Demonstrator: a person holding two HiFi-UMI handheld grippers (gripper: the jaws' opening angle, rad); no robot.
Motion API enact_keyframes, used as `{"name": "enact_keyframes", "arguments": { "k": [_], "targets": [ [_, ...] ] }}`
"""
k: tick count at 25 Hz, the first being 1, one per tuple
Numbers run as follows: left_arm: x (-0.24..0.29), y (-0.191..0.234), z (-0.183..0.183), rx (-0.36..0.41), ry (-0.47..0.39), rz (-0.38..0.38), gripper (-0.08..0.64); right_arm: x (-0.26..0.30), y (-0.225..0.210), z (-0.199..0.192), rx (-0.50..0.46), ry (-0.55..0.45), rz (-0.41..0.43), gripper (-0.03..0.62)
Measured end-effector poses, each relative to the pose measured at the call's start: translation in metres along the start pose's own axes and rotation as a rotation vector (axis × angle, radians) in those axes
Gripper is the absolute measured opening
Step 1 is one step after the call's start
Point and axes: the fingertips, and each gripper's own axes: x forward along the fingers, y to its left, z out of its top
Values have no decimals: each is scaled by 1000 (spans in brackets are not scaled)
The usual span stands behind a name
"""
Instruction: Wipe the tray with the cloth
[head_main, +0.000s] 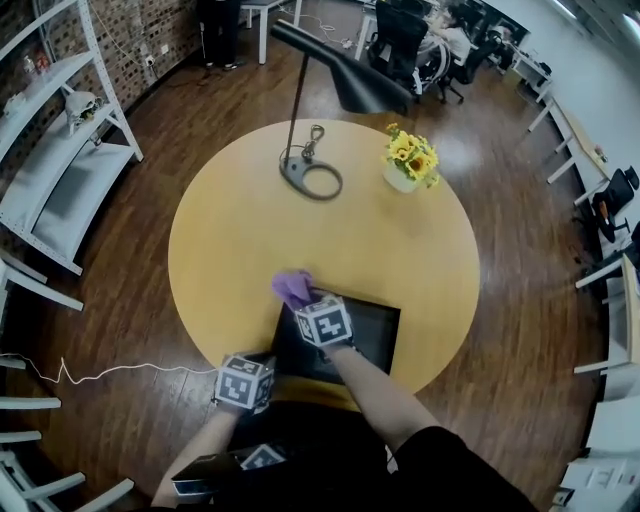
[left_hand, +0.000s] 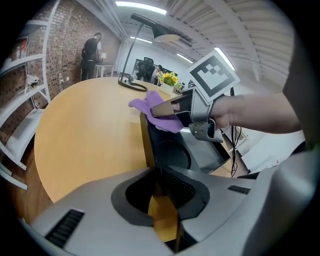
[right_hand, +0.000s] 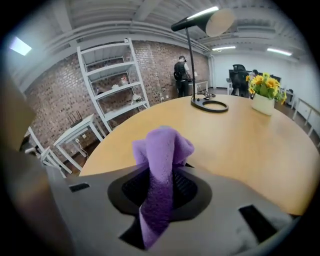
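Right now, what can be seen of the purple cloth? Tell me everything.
The cloth is purple, fleecy-looking, bunched into a crumpled wad. The right claw is shut on it, with one end poking out past the tips and a strip trailing back through it. It sits over the far left corner of the black tray; contact there is unclear.

Left claw (left_hand: 161, 197): grey moulded shell, black ribbed pads seen.
Right claw (right_hand: 159, 192): same grey, black inset.
Marker cubes (head_main: 325, 322): black-and-white squares.
Sleeve (head_main: 450, 468): black, worn short.

R gripper (right_hand: 160, 187) jaws pinching purple cloth (right_hand: 163, 150), wood table (right_hand: 240, 135) beyond
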Motion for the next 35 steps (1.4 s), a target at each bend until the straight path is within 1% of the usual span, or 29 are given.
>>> {"name": "enact_keyframes", "arguments": {
  "k": [3, 5, 9, 13, 16, 19, 21, 22, 24, 26, 28, 30, 32, 33, 35],
  "targets": [
    [1, 1, -1, -32, 8, -5, 44, -8, -10, -9, -37, 13, 7, 94],
    [2, 3, -3, -57, 14, -6, 44, -16, -20, -14, -41, -9, 4, 94],
    [0, 5, -4, -83, 7, -14, 46, -32, -39, -26, 11, -45, 7, 95],
    [-1, 7, -3, -108, -5, -12, 46, -41, -49, -32, 119, -66, 15, 95],
    [0, 7, -5, -128, 5, -11, 46, -50, -62, -42, 136, -54, -22, 95],
    [-1, 7, -3, -140, -14, -12, 46, -57, -78, -59, 141, -20, -65, 95],
    [-1, 7, -3, -148, -25, -7, 46, -62, -82, -61, 143, -13, -77, 95],
    [-1, 7, -3, -149, -30, -4, 46, -65, -80, -56, 143, -25, -72, 95],
    [-1, 7, -3, -150, -37, 1, 46, -71, -65, -40, 136, -77, -34, 94],
    [-2, 8, -3, -150, -43, 9, 46, -73, -37, -20, 134, -127, 36, 94],
    [-2, 10, -3, -152, -46, 19, 46, -69, -7, -2, 149, -141, 112, 95],
    [-2, 11, -4, -161, -52, 23, 46, -59, 18, 6, 209, -130, 173, 94],
    [-3, 12, -4, -173, -56, 25, 46, -45, 39, 1, 305, -90, 210, 94],
    [-3, 12, -4, -176, -57, 24, 46, -38, 47, -7, 339, -51, 211, 94],
    [-2, 11, -3, -176, -59, 24, 46, -26, 56, -26, 350, 16, 179, 94]
  ]
}}
